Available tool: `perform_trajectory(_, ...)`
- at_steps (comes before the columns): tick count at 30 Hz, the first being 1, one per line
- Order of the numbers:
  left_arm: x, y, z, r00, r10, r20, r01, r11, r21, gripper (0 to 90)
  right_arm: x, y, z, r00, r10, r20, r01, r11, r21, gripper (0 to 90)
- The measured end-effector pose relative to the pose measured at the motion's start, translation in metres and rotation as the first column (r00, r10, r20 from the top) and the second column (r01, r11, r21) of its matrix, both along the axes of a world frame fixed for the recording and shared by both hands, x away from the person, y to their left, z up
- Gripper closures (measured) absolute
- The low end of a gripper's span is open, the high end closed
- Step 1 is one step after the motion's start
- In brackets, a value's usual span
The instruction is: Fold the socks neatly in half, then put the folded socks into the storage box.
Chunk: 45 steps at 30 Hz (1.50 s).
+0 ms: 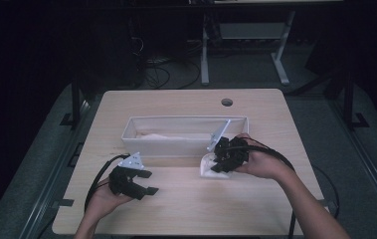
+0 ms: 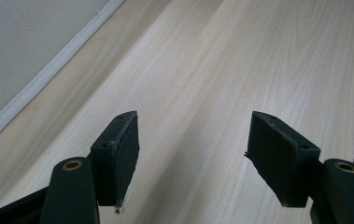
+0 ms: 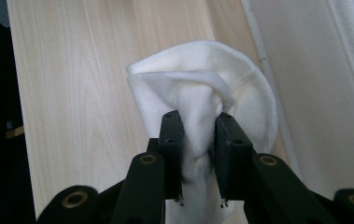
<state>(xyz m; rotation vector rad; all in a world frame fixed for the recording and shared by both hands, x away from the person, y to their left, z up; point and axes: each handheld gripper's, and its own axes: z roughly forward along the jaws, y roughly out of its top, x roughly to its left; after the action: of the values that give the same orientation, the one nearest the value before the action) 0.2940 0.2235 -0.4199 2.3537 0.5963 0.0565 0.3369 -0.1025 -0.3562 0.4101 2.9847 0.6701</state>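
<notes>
A white folded cloth is pinched between the pads of my right gripper, which is shut on it. In the high view that right gripper holds the white cloth just above the table, right in front of the white fabric bin. My left gripper hovers at the front left of the table with its jaws open and nothing between them. In the left gripper view the left gripper has only bare wood between its pads.
The long white bin lies across the middle of the light wooden table, with something pale inside it. A round cable hole sits near the far edge. The bin's wall runs along the left gripper's left.
</notes>
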Motion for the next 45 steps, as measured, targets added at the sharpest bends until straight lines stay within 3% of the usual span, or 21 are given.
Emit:
perform_trajectory(17,0.001,0.002,0.001,0.9999,0.015,0.002,-0.015,0.9999,-0.003,30.5,0.007,-0.019,0.018,0.9992,-0.033,0.022,0.033,0.999,0.006,74.3)
perform_trajectory(27,0.004,0.003,0.0,0.9999,0.015,-0.005,-0.015,0.9998,-0.01,30.4,0.02,-0.032,0.036,0.998,-0.055,0.029,0.054,0.998,0.041,74.3)
perform_trajectory(32,0.004,0.005,0.0,0.9998,0.02,-0.004,-0.02,0.9997,-0.011,30.4,0.029,-0.033,0.042,0.9974,-0.062,0.036,0.061,0.998,0.03,74.3)
perform_trajectory(34,0.005,0.007,0.0,0.9996,0.028,-0.008,-0.028,0.9996,-0.011,30.3,0.034,-0.034,0.044,0.9966,-0.072,0.041,0.072,0.997,0.005,74.2)
perform_trajectory(45,0.005,0.01,0.0,0.9994,0.035,-0.01,-0.035,0.9992,-0.018,30.3,0.052,-0.038,0.051,0.9959,-0.084,0.034,0.084,0.996,0.003,74.2)
